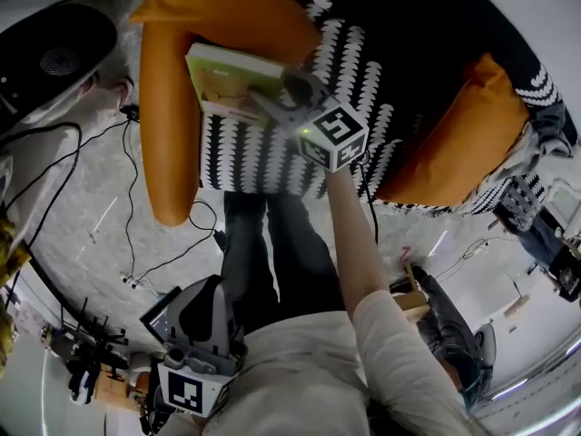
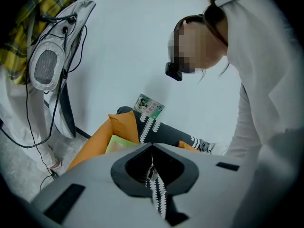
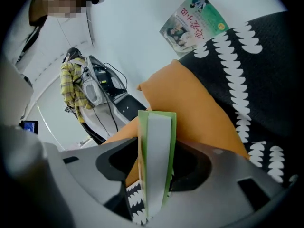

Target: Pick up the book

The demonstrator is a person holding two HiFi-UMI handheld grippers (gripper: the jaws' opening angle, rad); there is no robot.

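Observation:
A thin book with a green cover [image 1: 227, 84] lies tilted on a black-and-white patterned seat [image 1: 272, 166], against an orange cushion [image 1: 168, 125]. My right gripper [image 1: 268, 98] is at the book's right corner. In the right gripper view the book [image 3: 156, 160] stands edge-on between the jaws of this gripper [image 3: 154, 175], and the seat pattern shows through a gap beside it, so the jaws are open around it. My left gripper [image 1: 207, 293] is low by my body, away from the seat. Its jaws [image 2: 153, 163] meet at the tips with nothing in them. The book [image 2: 121, 144] shows far ahead of it.
A second orange cushion [image 1: 454, 143] lies at the seat's right. Cables [image 1: 136, 207] run over the floor to the left, beside a round black device [image 1: 54, 57]. A picture [image 3: 194, 23] hangs on the white wall. A white mesh-fronted device [image 2: 47, 65] and a yellow plaid cloth [image 2: 28, 23] stand left.

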